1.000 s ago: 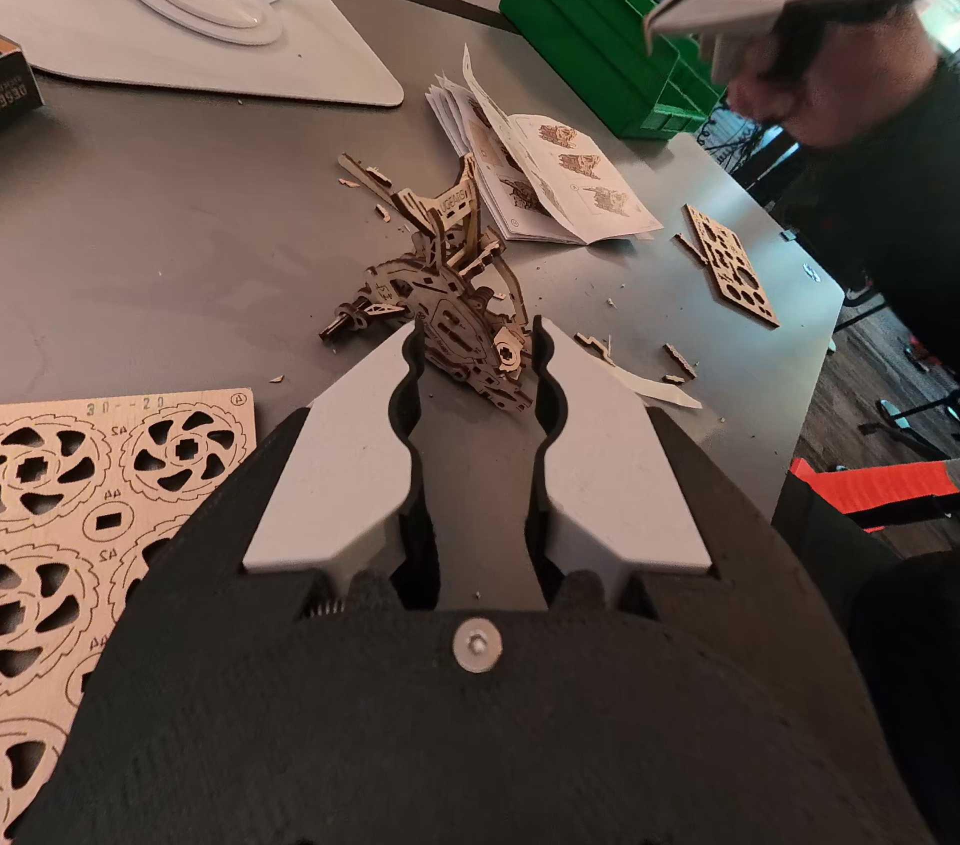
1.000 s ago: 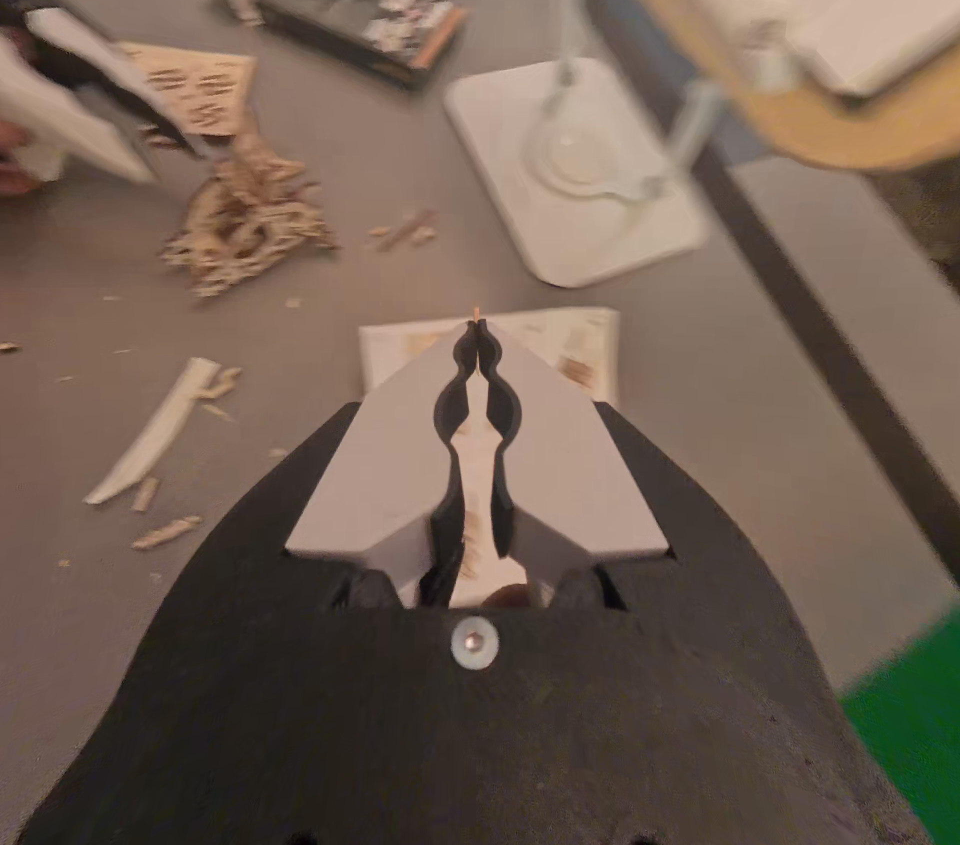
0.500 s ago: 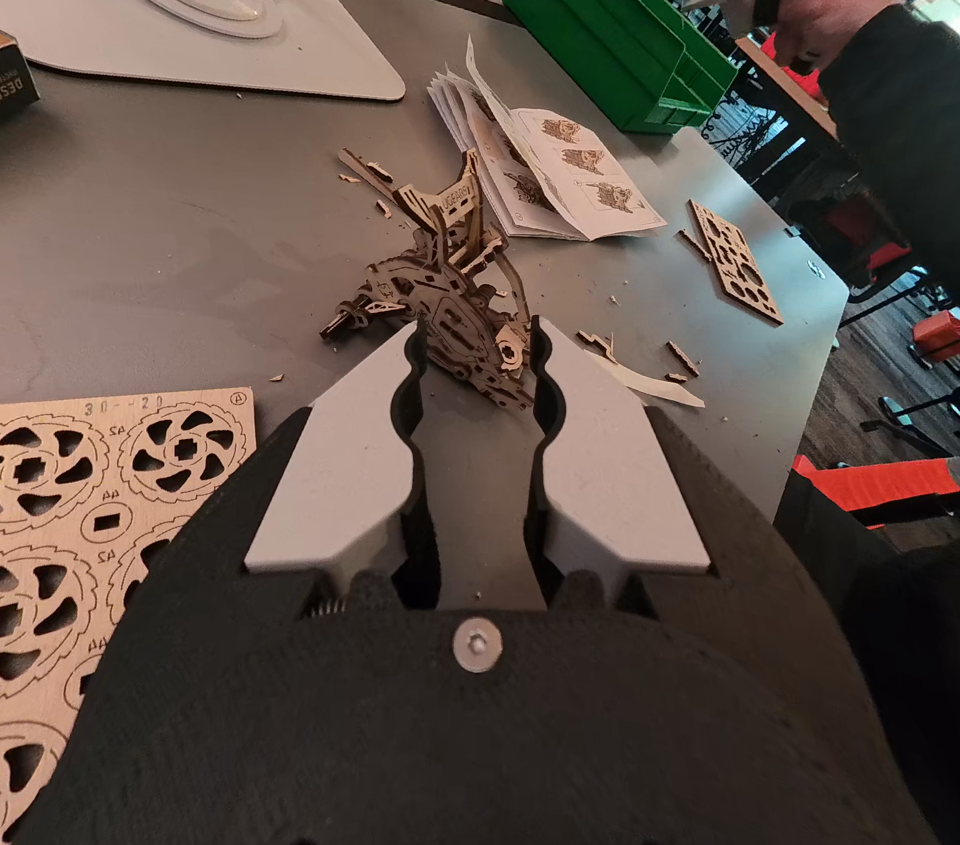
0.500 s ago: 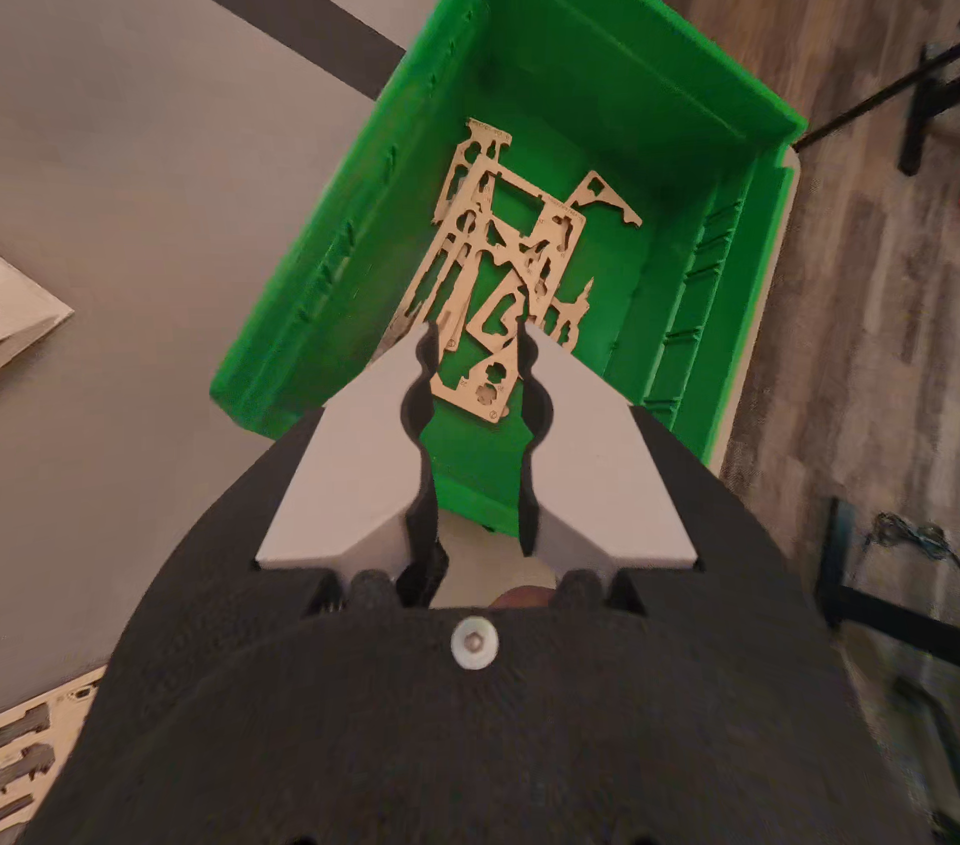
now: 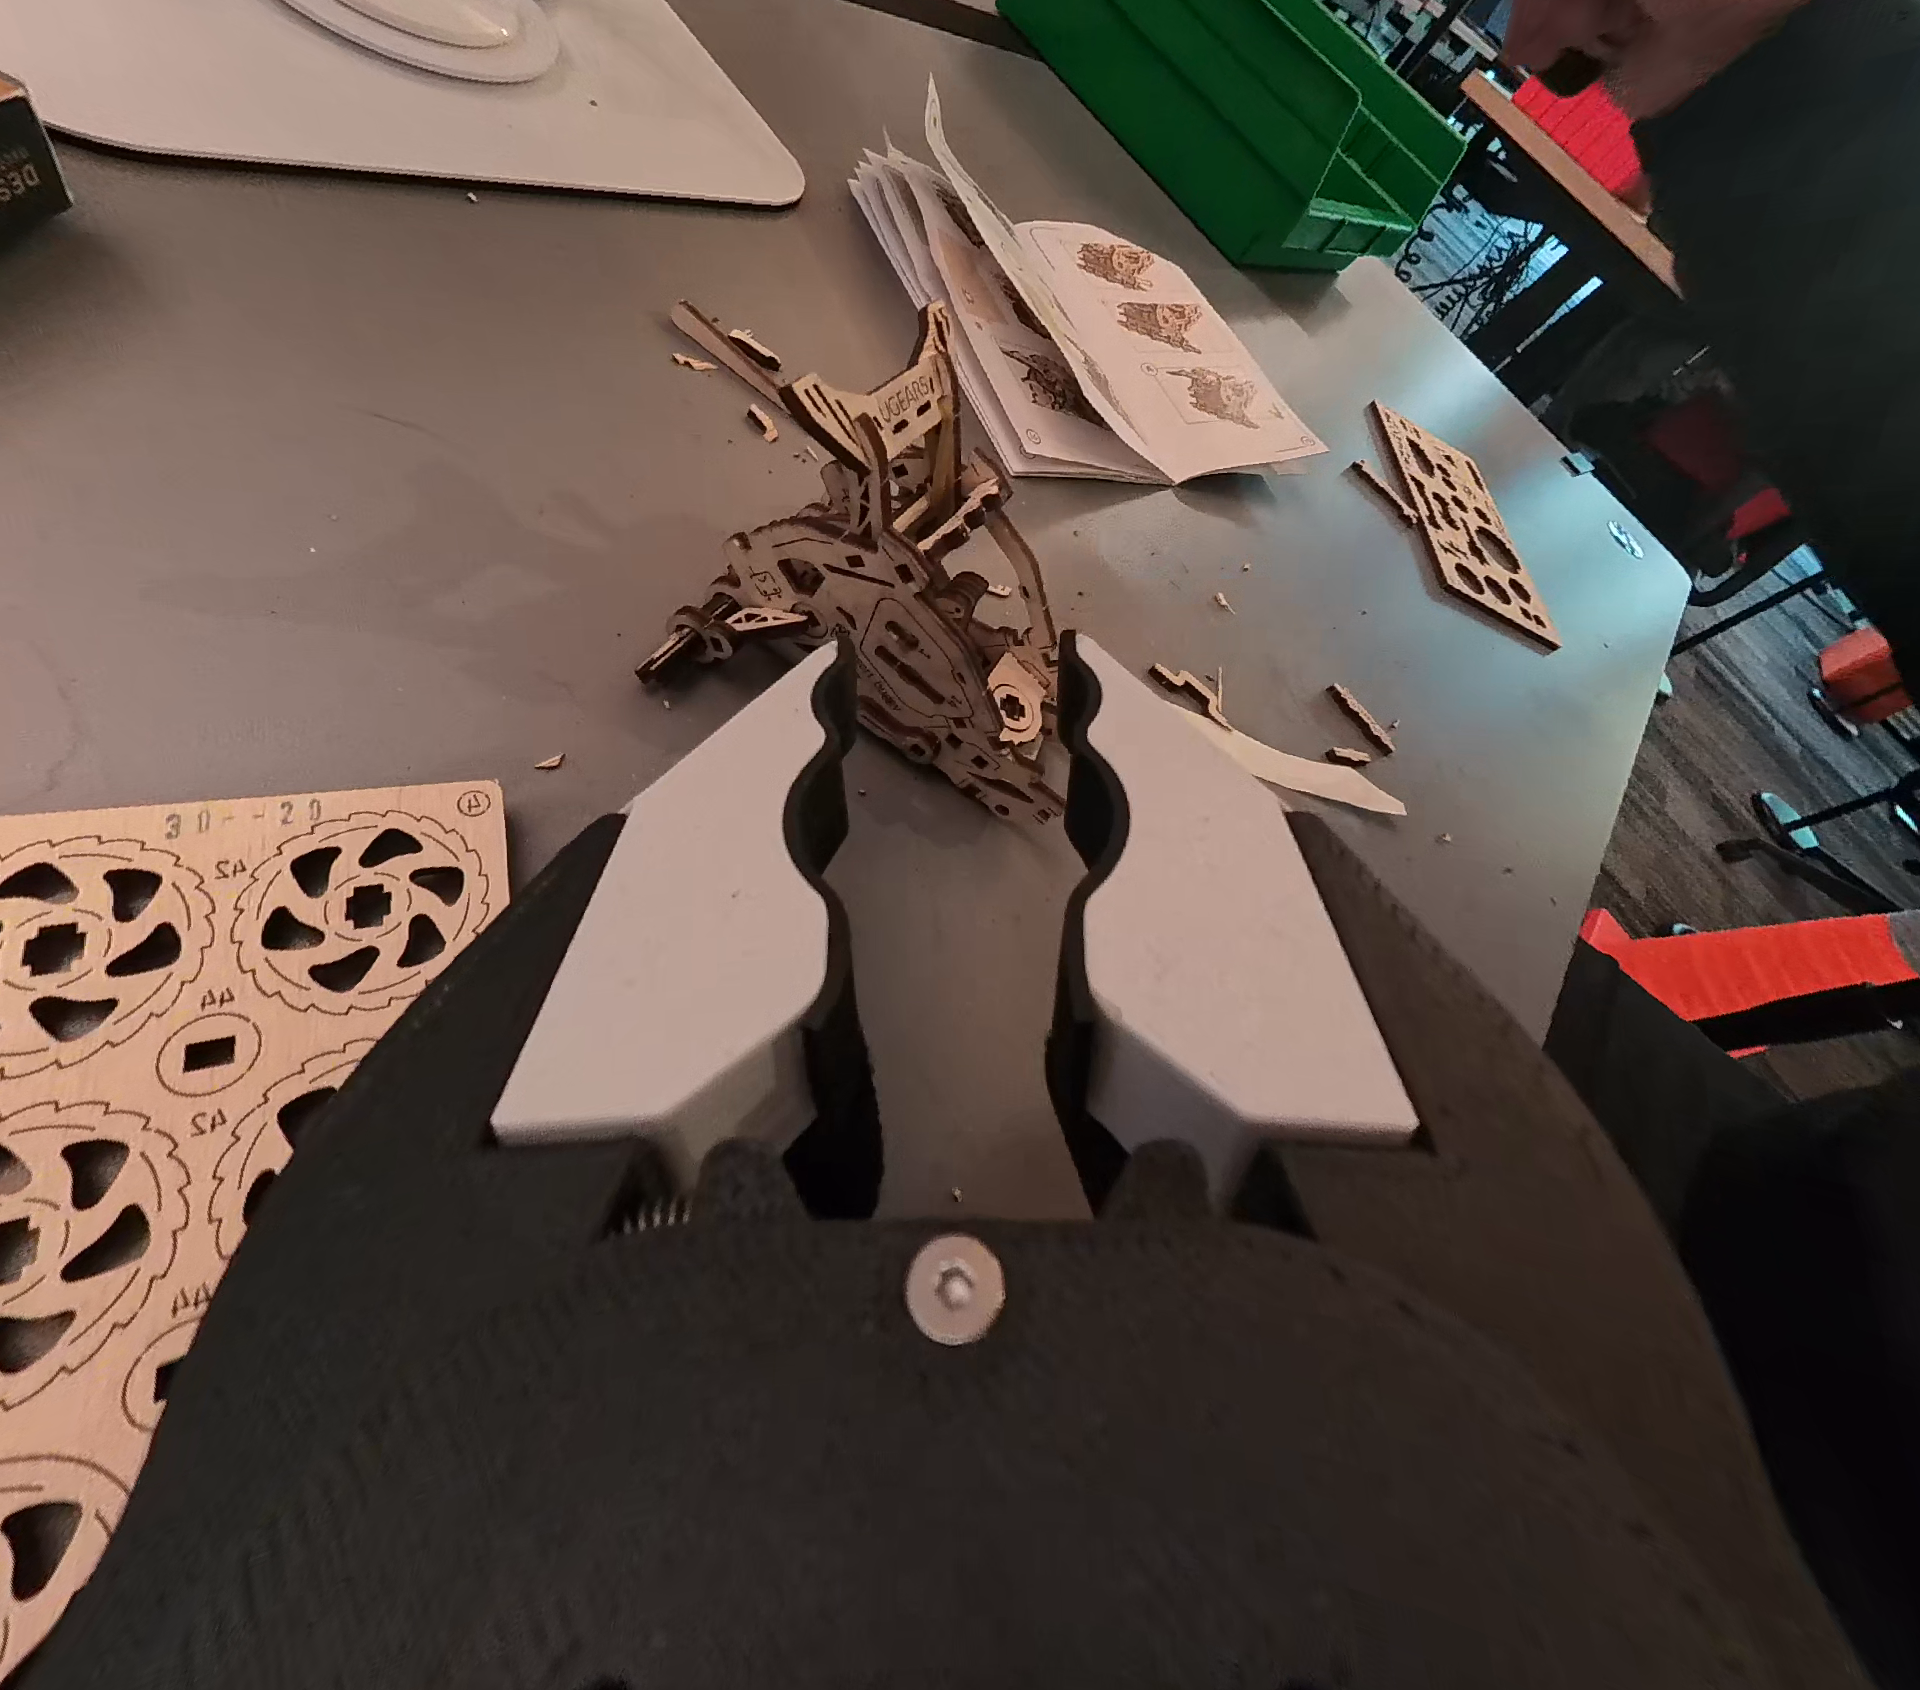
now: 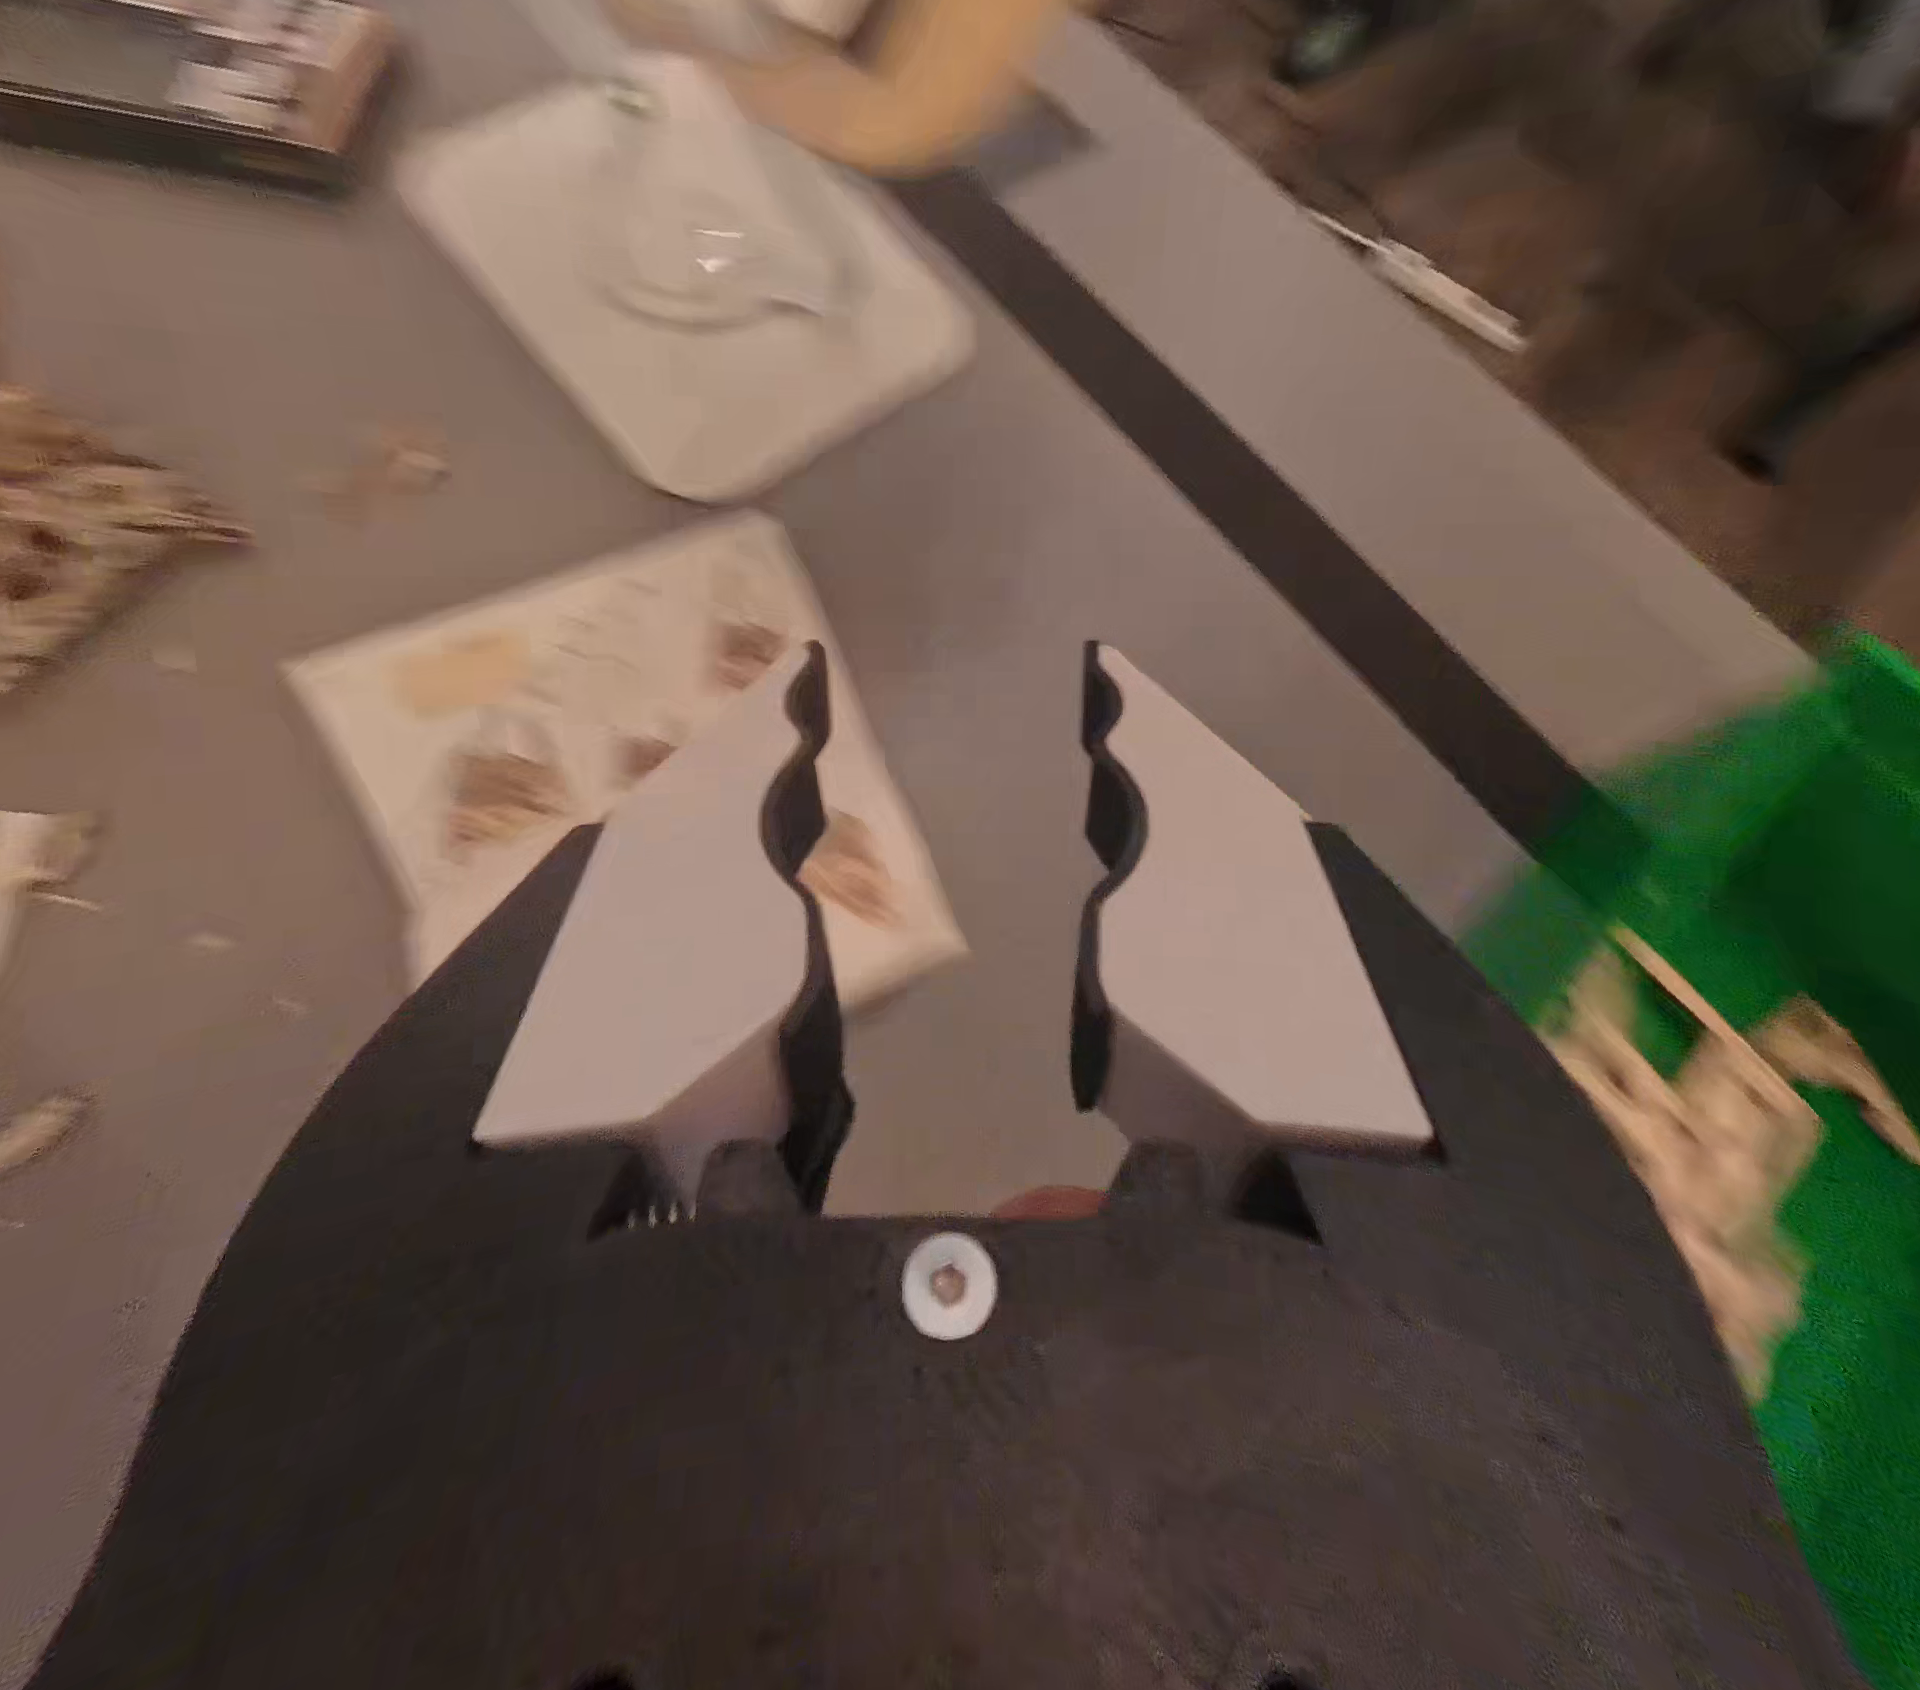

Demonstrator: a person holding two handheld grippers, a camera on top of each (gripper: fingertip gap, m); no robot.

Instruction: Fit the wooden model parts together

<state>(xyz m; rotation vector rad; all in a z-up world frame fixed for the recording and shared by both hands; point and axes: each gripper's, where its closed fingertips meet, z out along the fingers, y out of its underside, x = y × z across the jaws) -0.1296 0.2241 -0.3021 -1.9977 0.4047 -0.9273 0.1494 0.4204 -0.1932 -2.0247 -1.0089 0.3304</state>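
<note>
L to R across the table (image 5: 312,445): punched wooden sheet (image 5: 156,965) w/ gear cut-outs lies flat at near left, untouched. Centre: part-built wooden model (image 5: 894,622) rests on the table, straight ahead of the left gripper (image 5: 951,684); jaws moderately wide, empty, tips flanking the model's near end, contact unclear. Model's long axis runs roughly away from the jaws, toward the booklet (image 5: 1091,352). Right of that: small wooden sheet (image 5: 1455,518), then green bin (image 5: 1195,30). Right gripper (image 6: 945,674) hangs over the booklet area, jaws wide, empty, view blurred. Left gripper is clearly nearer; likely just needs closing on the model.
</note>
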